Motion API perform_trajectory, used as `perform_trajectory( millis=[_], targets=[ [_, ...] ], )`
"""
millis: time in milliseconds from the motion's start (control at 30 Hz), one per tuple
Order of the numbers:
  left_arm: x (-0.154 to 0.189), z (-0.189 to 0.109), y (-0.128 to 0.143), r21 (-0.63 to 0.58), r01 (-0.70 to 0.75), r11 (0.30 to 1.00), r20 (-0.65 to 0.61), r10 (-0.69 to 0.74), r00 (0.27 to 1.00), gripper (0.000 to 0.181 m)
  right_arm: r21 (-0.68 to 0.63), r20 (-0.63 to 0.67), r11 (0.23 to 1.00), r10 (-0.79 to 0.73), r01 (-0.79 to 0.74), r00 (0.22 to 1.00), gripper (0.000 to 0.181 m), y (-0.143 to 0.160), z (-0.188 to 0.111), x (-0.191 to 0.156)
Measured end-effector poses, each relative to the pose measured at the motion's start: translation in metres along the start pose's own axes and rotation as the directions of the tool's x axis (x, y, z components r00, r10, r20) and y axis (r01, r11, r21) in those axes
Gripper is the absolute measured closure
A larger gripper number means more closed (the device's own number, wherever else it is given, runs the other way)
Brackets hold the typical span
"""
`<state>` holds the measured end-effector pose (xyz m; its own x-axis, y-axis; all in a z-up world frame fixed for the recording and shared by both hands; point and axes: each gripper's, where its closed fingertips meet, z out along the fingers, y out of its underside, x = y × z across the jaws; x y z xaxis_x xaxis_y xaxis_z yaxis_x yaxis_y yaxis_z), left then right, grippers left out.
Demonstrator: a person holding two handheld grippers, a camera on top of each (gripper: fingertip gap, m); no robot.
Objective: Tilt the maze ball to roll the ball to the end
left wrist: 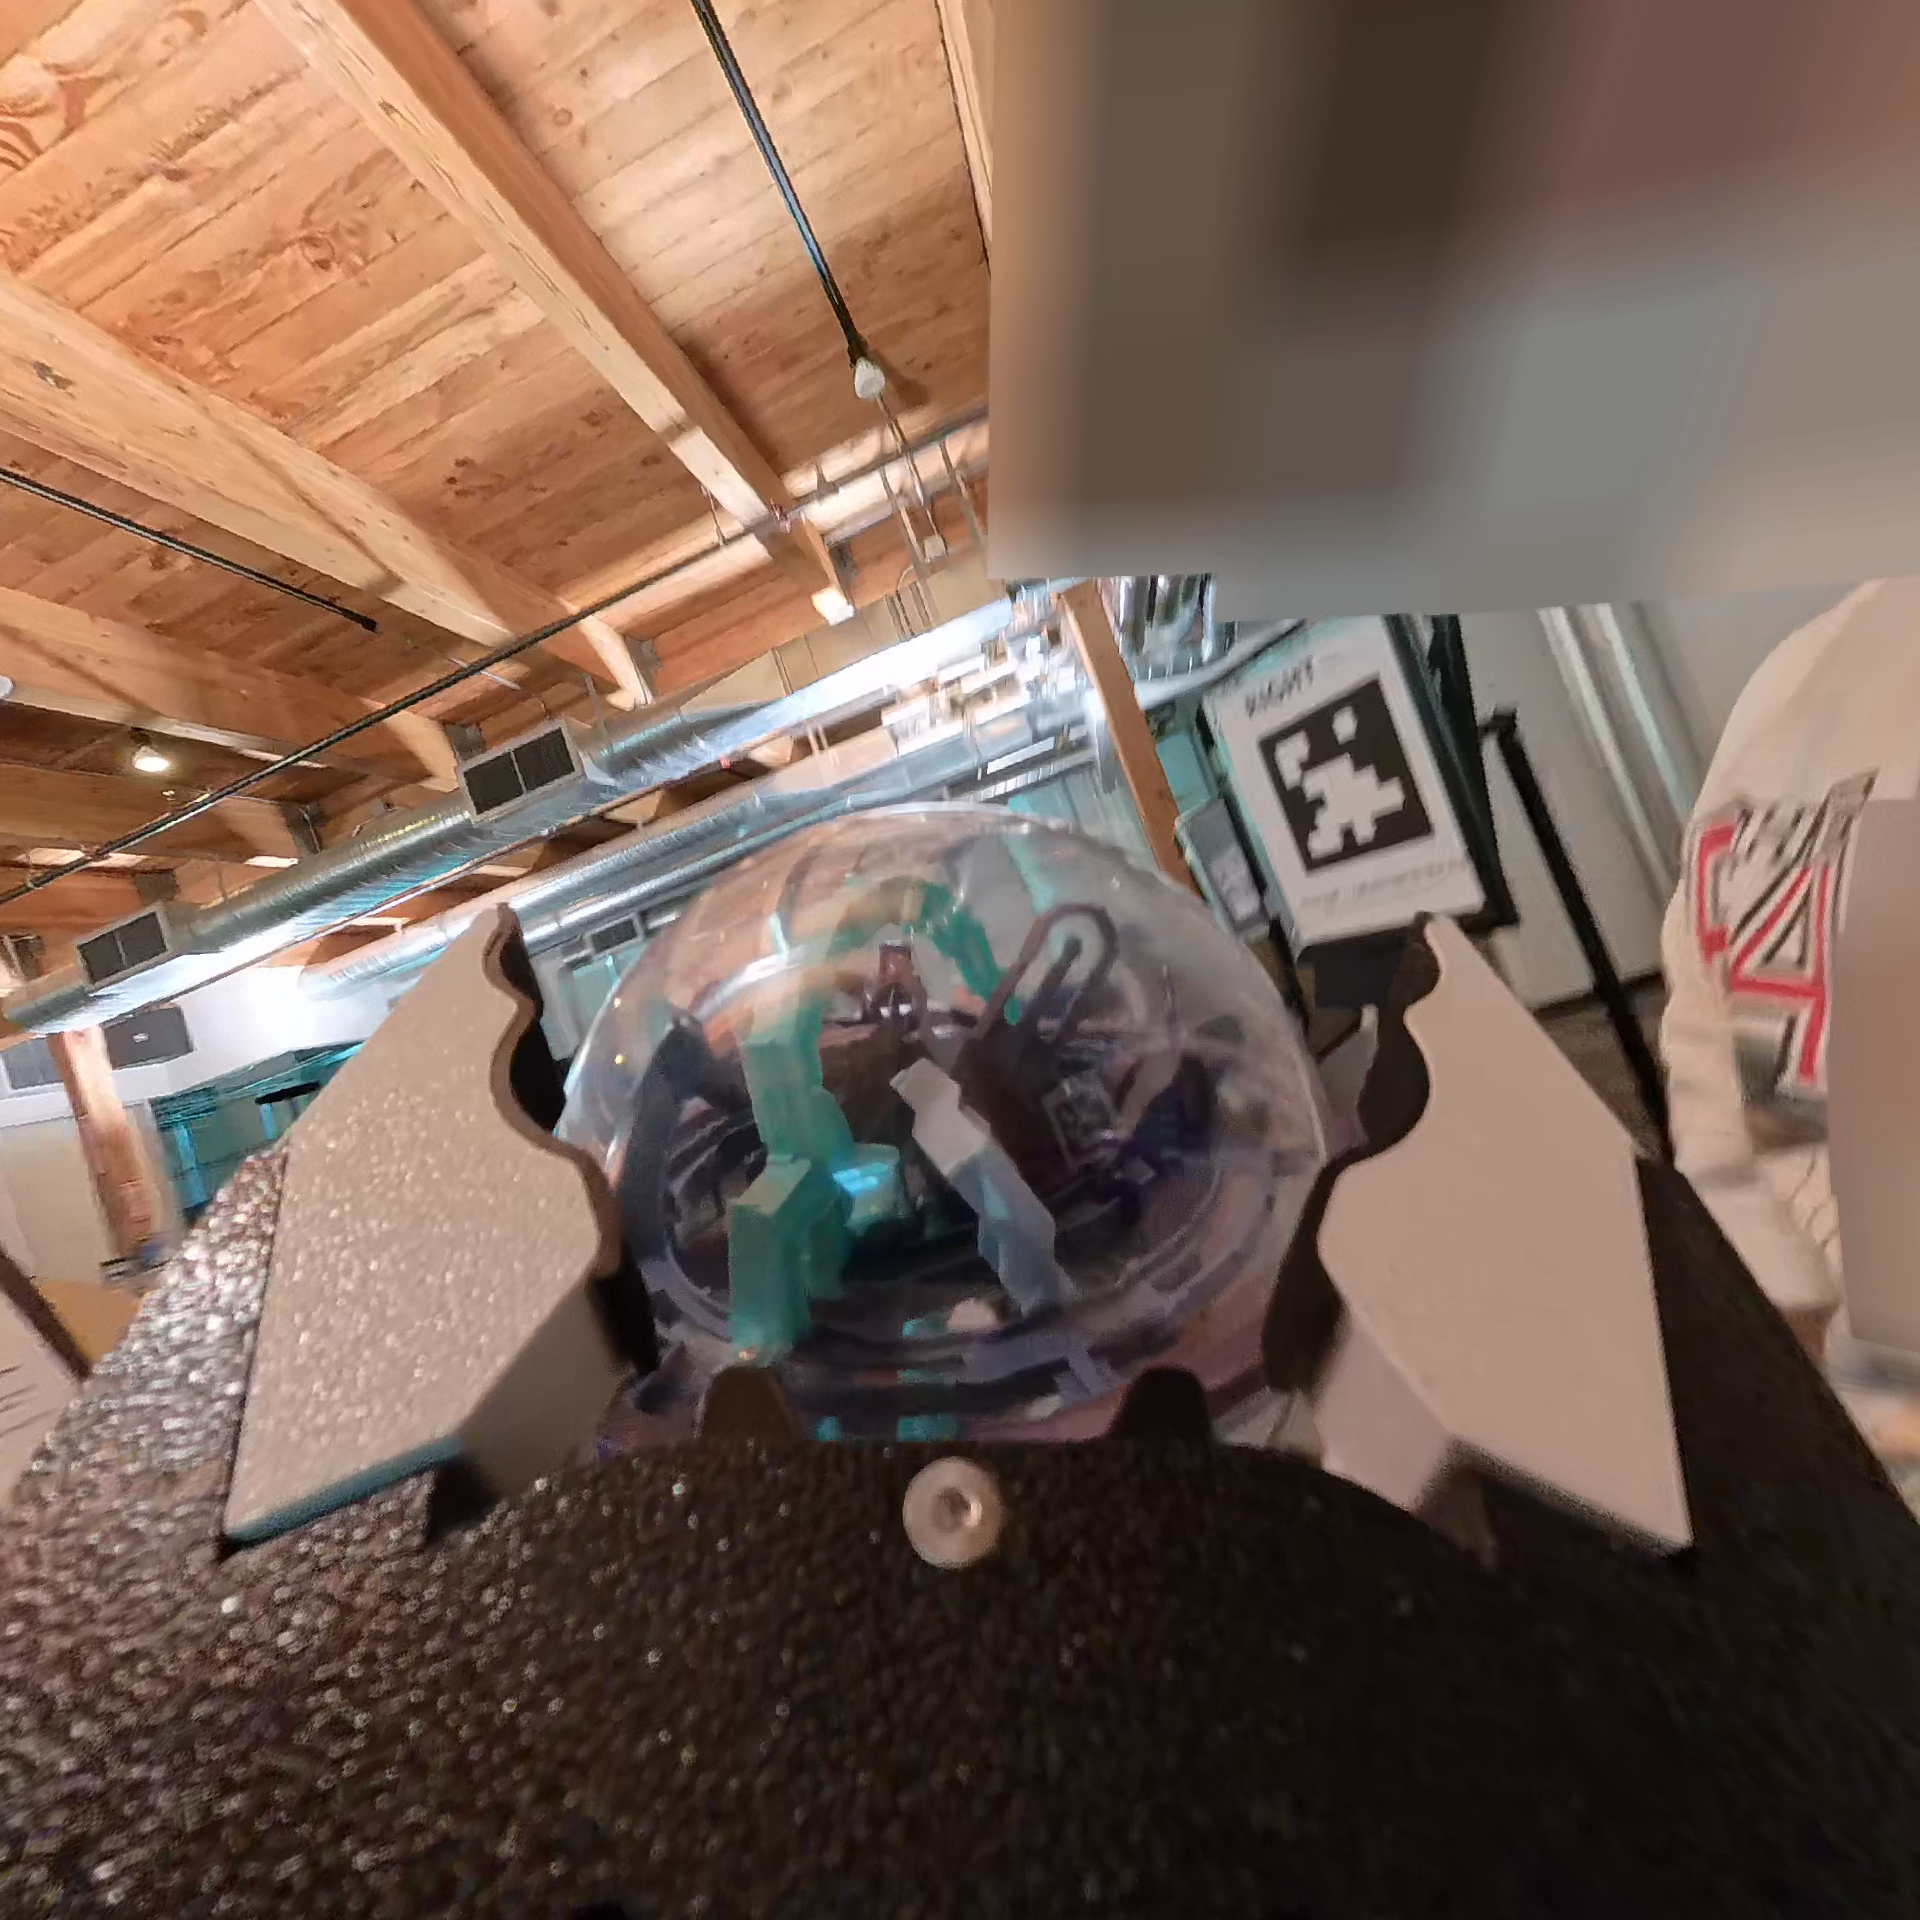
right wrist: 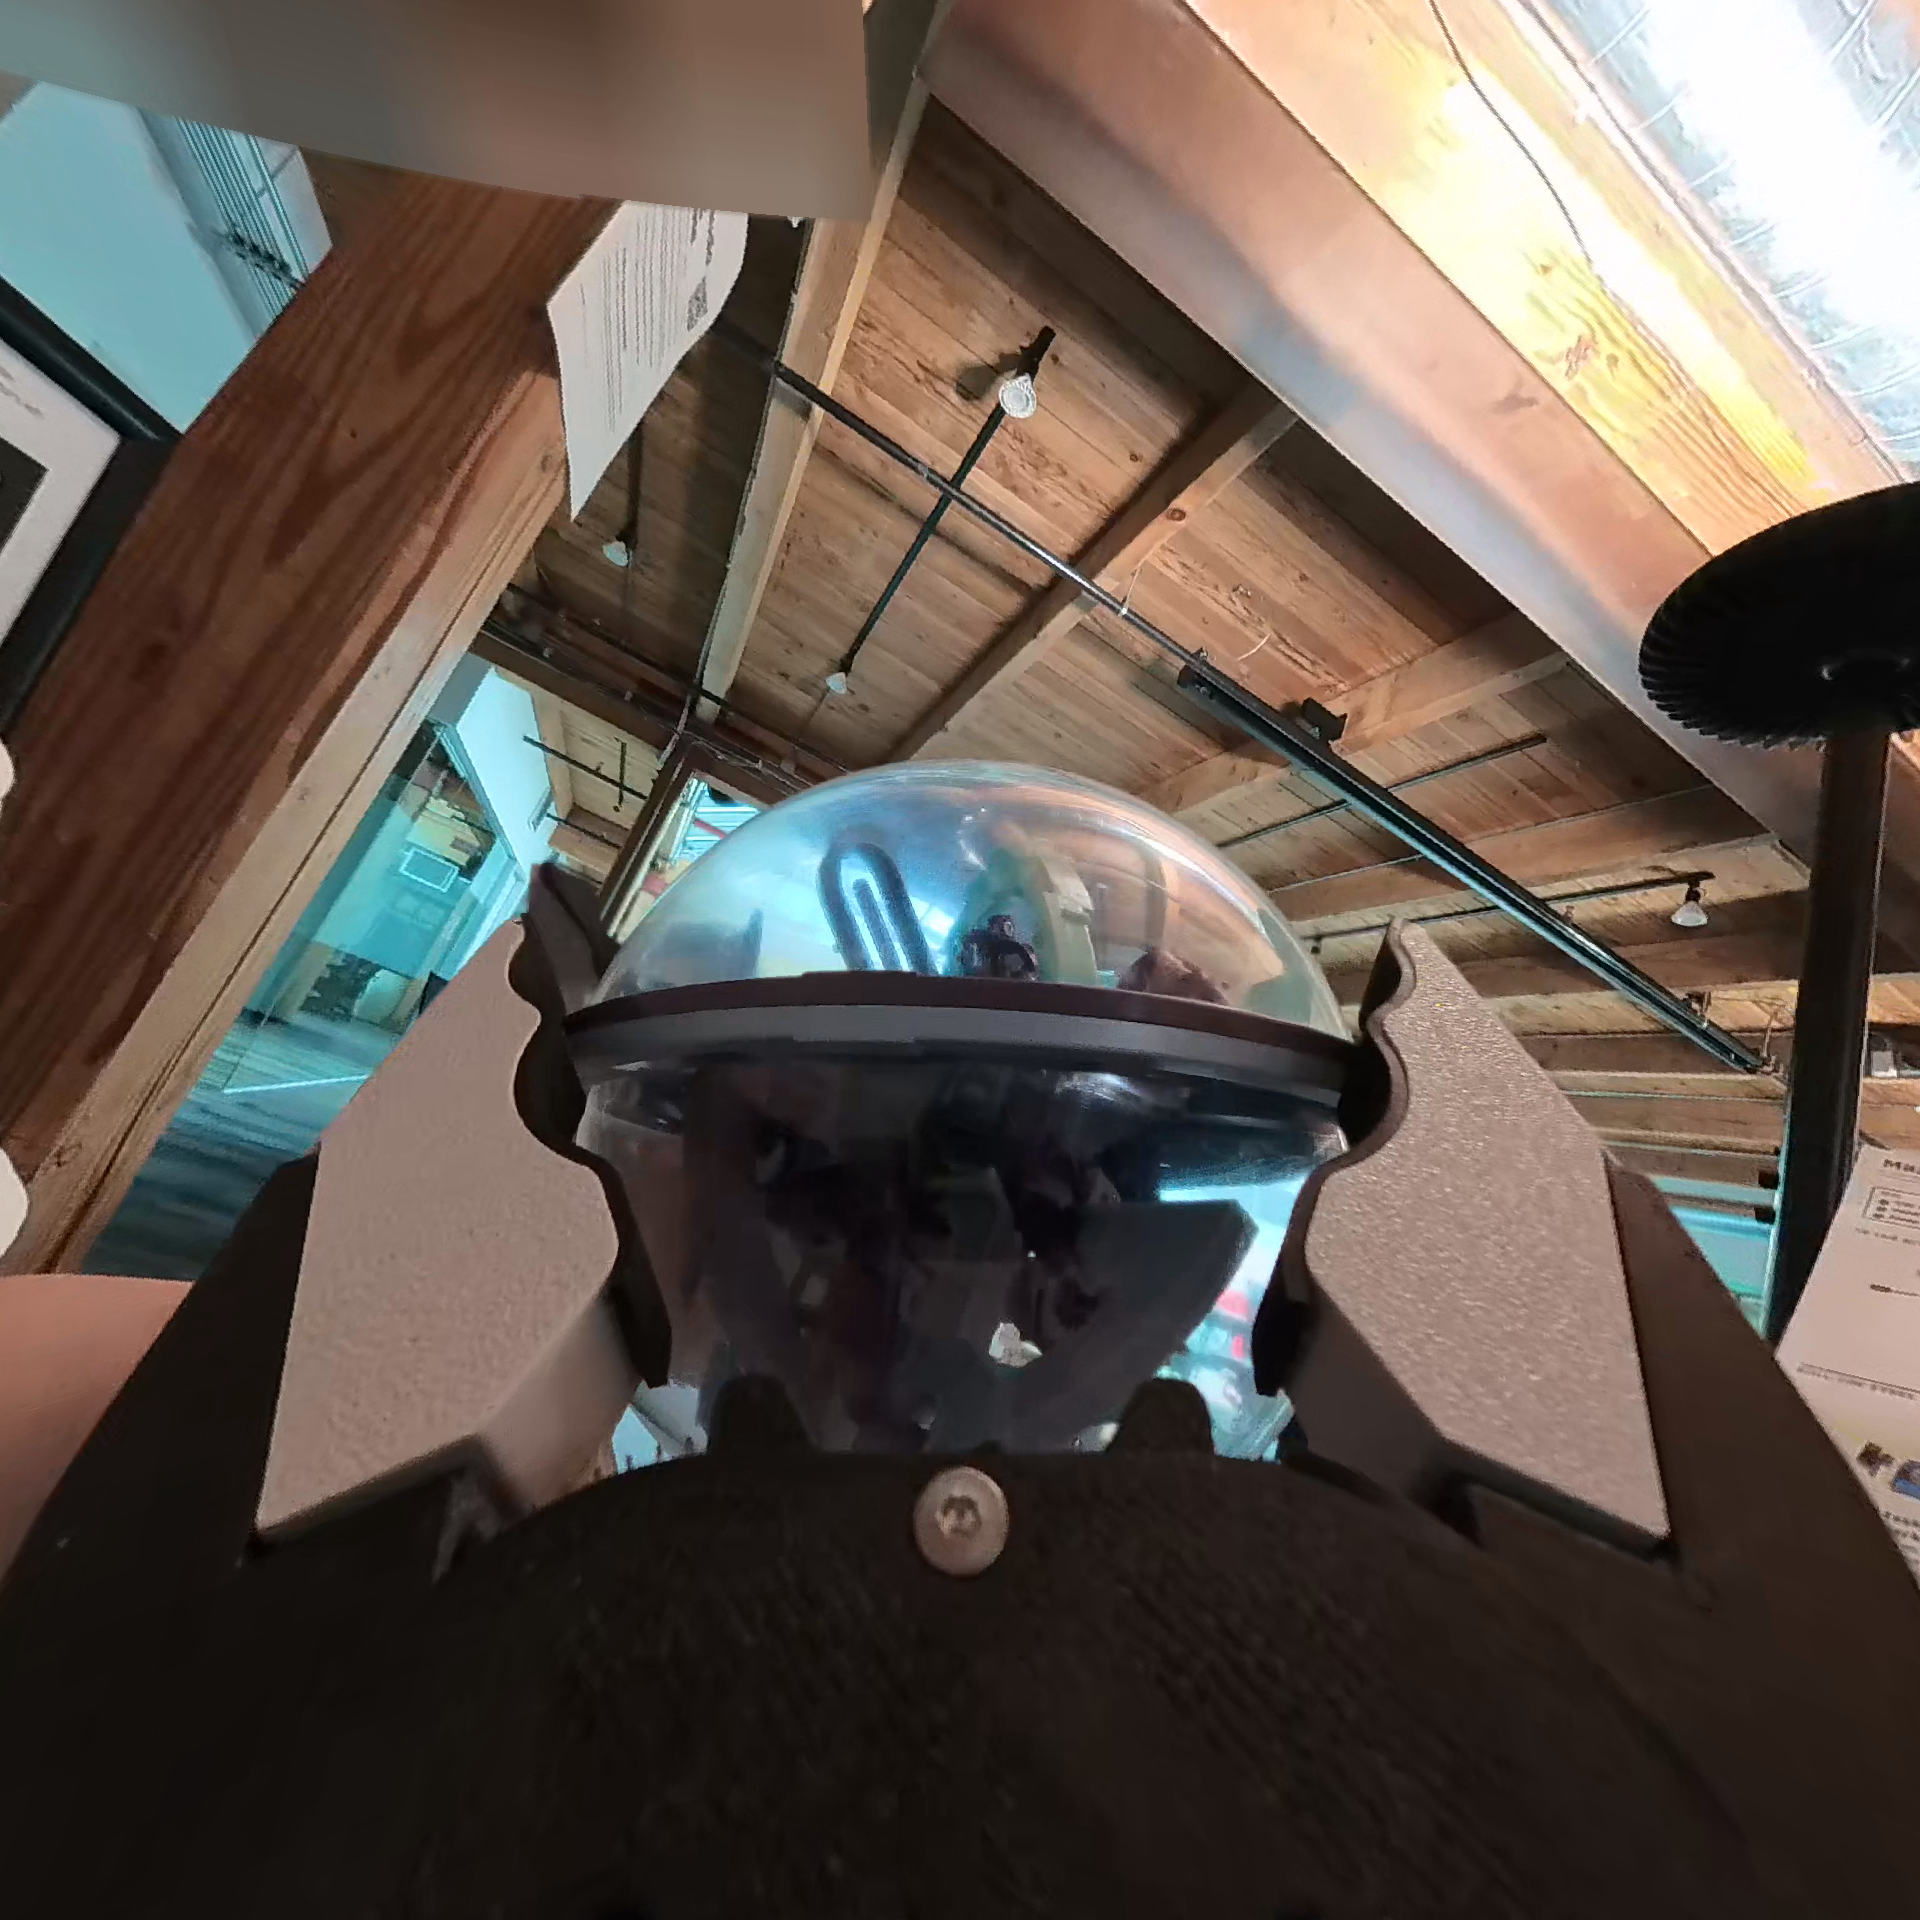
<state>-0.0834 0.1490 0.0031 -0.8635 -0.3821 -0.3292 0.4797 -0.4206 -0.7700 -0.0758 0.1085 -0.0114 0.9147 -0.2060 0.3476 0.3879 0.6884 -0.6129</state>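
I have my left gripper (left wrist: 951, 1049) and right gripper (right wrist: 961, 1060) both clamped on the clear plastic maze ball (left wrist: 940, 1122), raised toward the timber-beamed ceiling (left wrist: 416, 343). Gripping it from two sides should steady my tilts. I can't make out the small rolling ball.

Both views are adequately lit by warm ambient light, with strong wide-angle bending of the ceiling beams (left wrist: 540, 343) toward the frame edges. In the left wrist view, motion blur smears the person's white shirt (left wrist: 1766, 935) and the right margin, while the clear maze ball (left wrist: 940, 1132) carries soft reflections and the left tool (left wrist: 966, 956) body sparkles with specular points. In the right wrist view, a blown-out bright patch (right wrist: 1714, 208) at upper right causes glare; the right tool (right wrist: 961, 956) body lies in deep shadow.
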Motion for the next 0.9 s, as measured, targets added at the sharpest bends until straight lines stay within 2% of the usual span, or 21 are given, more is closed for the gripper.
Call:
perform_trajectory(
  millis=[100, 167, 267, 367, 467, 633, 733, 833, 900],
  targets=[
    [-0.008, -0.004, -0.017, 0.117, 0.113, 0.987, 0.025, -0.116, 0.993, 0.041, 0.014, 0.009, 1.000, -0.007, 0.007, 1.000, 0.035, -0.003, -0.001, -0.002],
    [-0.011, -0.006, -0.020, 0.145, 0.113, 0.983, 0.043, -0.120, 0.992, 0.042, -0.001, 0.025, 1.000, -0.008, 0.008, 1.000, 0.036, -0.001, -0.001, -0.005],
    [-0.007, -0.001, -0.010, 0.077, 0.055, 0.995, 0.054, -0.060, 0.997, 0.038, -0.004, 0.008, 1.000, 0.020, -0.020, 1.000, 0.032, 0.001, -0.002, -0.001],
    [-0.006, 0.004, 0.010, -0.046, -0.013, 0.999, 0.066, 0.016, 0.998, 0.035, -0.010, -0.011, 0.996, 0.092, -0.093, 0.996, 0.024, 0.001, -0.003, 0.006],
    [-0.006, 0.002, 0.025, -0.109, -0.040, 0.993, 0.047, 0.045, 0.998, 0.030, 0.016, -0.018, 0.984, 0.176, -0.176, 0.984, 0.024, -0.006, -0.004, 0.012],
    [-0.010, 0.000, 0.031, -0.117, -0.032, 0.993, 0.052, 0.038, 0.998, 0.028, -0.036, -0.036, 0.989, 0.145, -0.146, 0.989, 0.024, 0.008, -0.005, 0.012],
    [-0.016, 0.001, 0.045, -0.175, -0.004, 0.985, 0.078, 0.018, 0.997, 0.023, -0.025, -0.064, 0.998, 0.056, -0.058, 0.996, 0.026, 0.007, -0.001, 0.011],
    [-0.029, 0.002, 0.046, -0.158, 0.043, 0.987, 0.167, -0.016, 0.986, 0.026, -0.052, -0.099, 0.999, 0.006, -0.011, 0.995, 0.029, 0.012, -0.001, 0.017],
    [-0.039, 0.003, 0.053, -0.189, 0.089, 0.978, 0.239, -0.042, 0.970, 0.030, -0.040, -0.158, 0.999, -0.019, 0.013, 0.987, 0.031, 0.011, -0.004, 0.026]
  ],
)
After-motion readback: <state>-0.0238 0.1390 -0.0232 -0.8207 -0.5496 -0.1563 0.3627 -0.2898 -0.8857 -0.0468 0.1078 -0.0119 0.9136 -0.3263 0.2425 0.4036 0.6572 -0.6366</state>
